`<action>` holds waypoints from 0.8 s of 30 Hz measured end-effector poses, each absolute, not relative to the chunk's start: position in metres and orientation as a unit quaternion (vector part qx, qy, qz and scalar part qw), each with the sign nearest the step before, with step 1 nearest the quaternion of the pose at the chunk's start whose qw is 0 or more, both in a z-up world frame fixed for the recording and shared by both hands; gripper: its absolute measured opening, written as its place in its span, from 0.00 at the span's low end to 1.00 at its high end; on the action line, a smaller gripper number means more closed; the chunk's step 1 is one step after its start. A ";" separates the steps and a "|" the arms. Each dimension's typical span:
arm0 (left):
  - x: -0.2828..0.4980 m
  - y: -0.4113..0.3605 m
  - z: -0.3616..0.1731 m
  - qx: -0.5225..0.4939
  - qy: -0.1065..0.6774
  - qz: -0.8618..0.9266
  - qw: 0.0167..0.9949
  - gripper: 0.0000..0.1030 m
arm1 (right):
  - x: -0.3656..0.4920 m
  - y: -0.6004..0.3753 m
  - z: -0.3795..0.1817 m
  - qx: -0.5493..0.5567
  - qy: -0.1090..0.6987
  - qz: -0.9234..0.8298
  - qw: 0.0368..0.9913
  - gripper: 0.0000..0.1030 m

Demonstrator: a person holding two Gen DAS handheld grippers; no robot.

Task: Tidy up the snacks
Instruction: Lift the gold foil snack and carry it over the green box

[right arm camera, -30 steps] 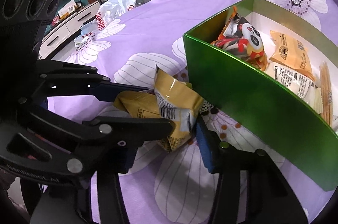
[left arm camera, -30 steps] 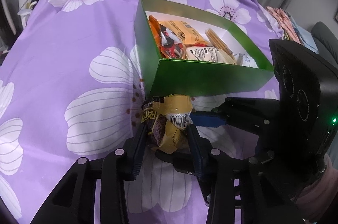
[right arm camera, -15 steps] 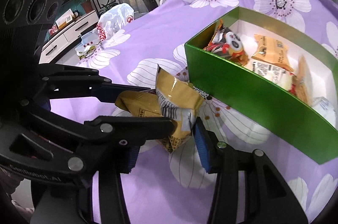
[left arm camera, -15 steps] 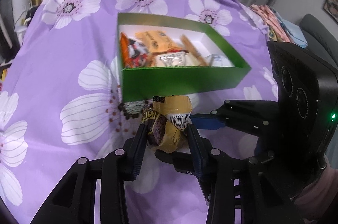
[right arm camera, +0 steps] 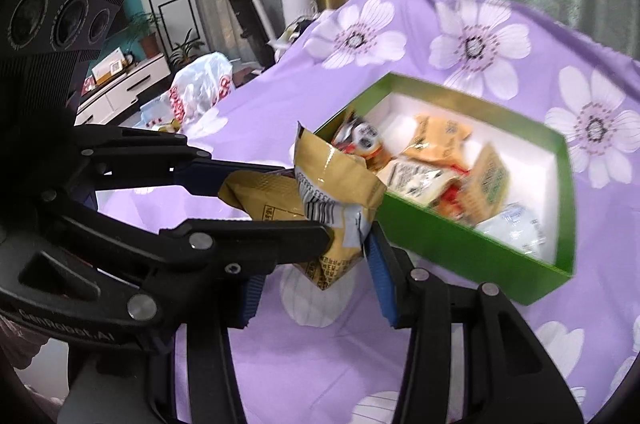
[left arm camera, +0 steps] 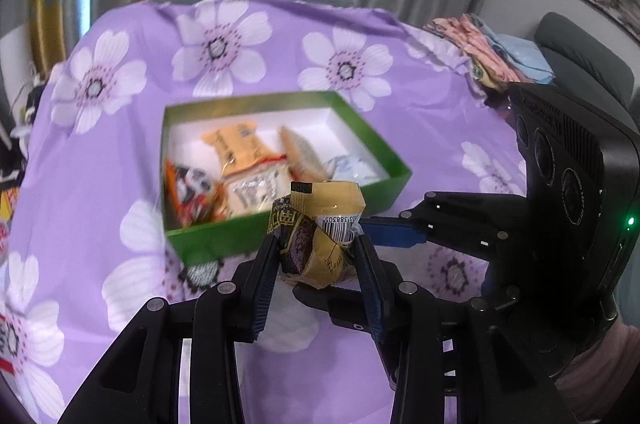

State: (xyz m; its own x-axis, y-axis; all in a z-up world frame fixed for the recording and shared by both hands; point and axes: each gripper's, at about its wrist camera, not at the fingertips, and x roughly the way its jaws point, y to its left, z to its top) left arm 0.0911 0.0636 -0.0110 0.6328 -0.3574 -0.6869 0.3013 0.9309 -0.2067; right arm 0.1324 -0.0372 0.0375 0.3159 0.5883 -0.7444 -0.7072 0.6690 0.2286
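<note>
while both grippers are hanging above the purple flower cloth (left arm camera: 100, 152), the yellow snack bag (left arm camera: 318, 232) is sitting up in the air just in front of the green box (left arm camera: 224, 244), not inside it yet. the left gripper (left arm camera: 316, 260) is squeezing the bag with its jaws pulled in narrow around it. the right gripper (right arm camera: 316, 264) is reaching at the same bag from the side, and its jaws are looking a bit wider, with one blue pad touching the bag's edge; i cannot tell if it is really pinching. i am thinking a few things could be going wrong from here. the bag is crumpled and shiny, so it could be slipping out and dropping on the cloth instead of in the box. with two grippers pulling on one bag, it could be tearing or getting squashed. the box is already holding other snacks (right arm camera: 436, 160), so the bag could be landing on the rim and tipping out. the two grippers are very close and could be bumping each other. on the bag a barcode with the numbers 388305 is showing, plus some tiny print too small to read. the gripper body in the right view is showing raised letters that look like "genrobot.ai".
</note>
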 end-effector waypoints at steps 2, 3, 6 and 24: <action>0.093 0.057 -0.006 -0.029 0.385 -0.186 0.904 0.38 | 0.135 -0.045 0.042 -0.067 0.421 0.397 0.813 0.46; 0.094 0.053 -0.004 -0.025 0.383 -0.187 0.904 0.38 | 0.135 -0.048 0.044 -0.067 0.419 0.395 0.815 0.46; 0.098 0.044 0.002 -0.016 0.381 -0.192 0.904 0.38 | 0.138 -0.057 0.050 -0.064 0.413 0.390 0.820 0.46; 0.137 0.004 0.037 0.014 0.364 -0.212 0.907 0.38 | 0.172 -0.093 0.075 -0.060 0.383 0.356 0.850 0.46</action>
